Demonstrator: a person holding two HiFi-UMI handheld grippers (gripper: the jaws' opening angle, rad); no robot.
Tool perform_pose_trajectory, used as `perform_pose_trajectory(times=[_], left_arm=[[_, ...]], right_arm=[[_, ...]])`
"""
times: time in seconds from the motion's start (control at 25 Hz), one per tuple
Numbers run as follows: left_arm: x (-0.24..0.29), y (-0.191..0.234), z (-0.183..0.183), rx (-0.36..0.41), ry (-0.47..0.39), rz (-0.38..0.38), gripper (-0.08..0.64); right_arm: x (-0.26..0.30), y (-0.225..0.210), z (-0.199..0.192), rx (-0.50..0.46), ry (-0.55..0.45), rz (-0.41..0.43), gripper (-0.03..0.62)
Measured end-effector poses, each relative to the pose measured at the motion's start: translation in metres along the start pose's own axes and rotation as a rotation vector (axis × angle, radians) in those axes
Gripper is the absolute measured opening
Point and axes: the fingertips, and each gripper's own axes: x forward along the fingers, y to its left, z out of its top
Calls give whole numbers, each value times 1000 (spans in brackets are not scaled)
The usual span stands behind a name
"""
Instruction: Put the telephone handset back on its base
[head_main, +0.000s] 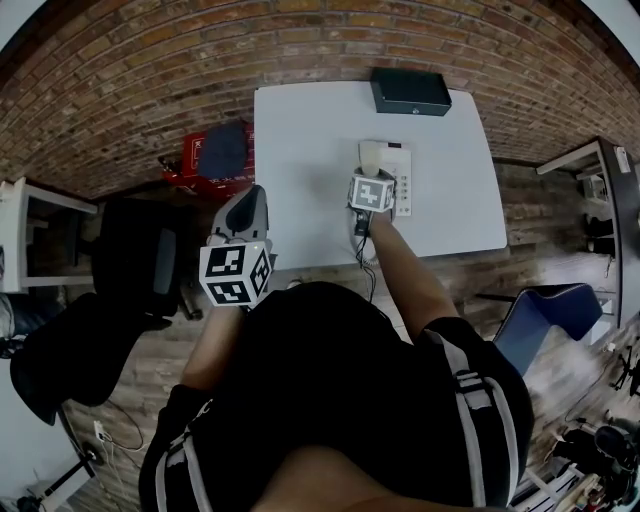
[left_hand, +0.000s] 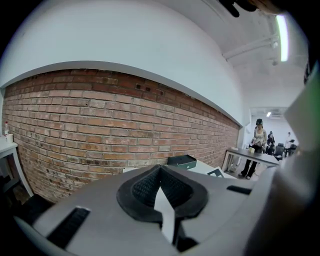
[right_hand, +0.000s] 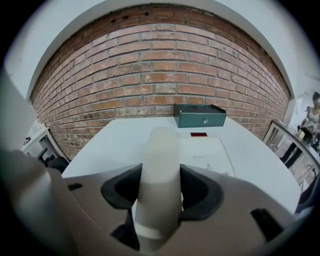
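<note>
- One white table (head_main: 300, 130).
- Two grippers: right gripper (right_hand: 160, 192) clamped on the handset (right_hand: 159, 165); left gripper (left_hand: 160, 185) closed, empty, at the table's left edge.
- One dark green box (head_main: 410, 92), far edge.
- One telephone base (head_main: 402, 180), mid-table; the handset is over its left side.

Table (head_main: 300, 180): white, rectangular, plain flat top.
Item 1: dark green box (head_main: 410, 92), closed, lying flat at the table's far edge, toward the right corner.
Item 2: white telephone base (head_main: 403, 185), flat on the top, nearer than the box and slightly left of it, not touching it.
</note>
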Motion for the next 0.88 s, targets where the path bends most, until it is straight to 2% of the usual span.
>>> perform_pose_trajectory(times=[0.44,0.56,0.72,0.88], left_arm=[[1,-3,-3,-5,6,-1,-3],[1,-8,-2,-7,4,-5,-3],[1,-13,-4,-17,4,-12,-3],[4,-27,-7,-22,5,-32,-3]], right_arm=[[4,3,-1,-20,-9,13,202],[4,2,1,-29,-37,17,219],[-14,-2,16,-35,-136,23,232],[-49,-10,45,-7,-311,55,230]])
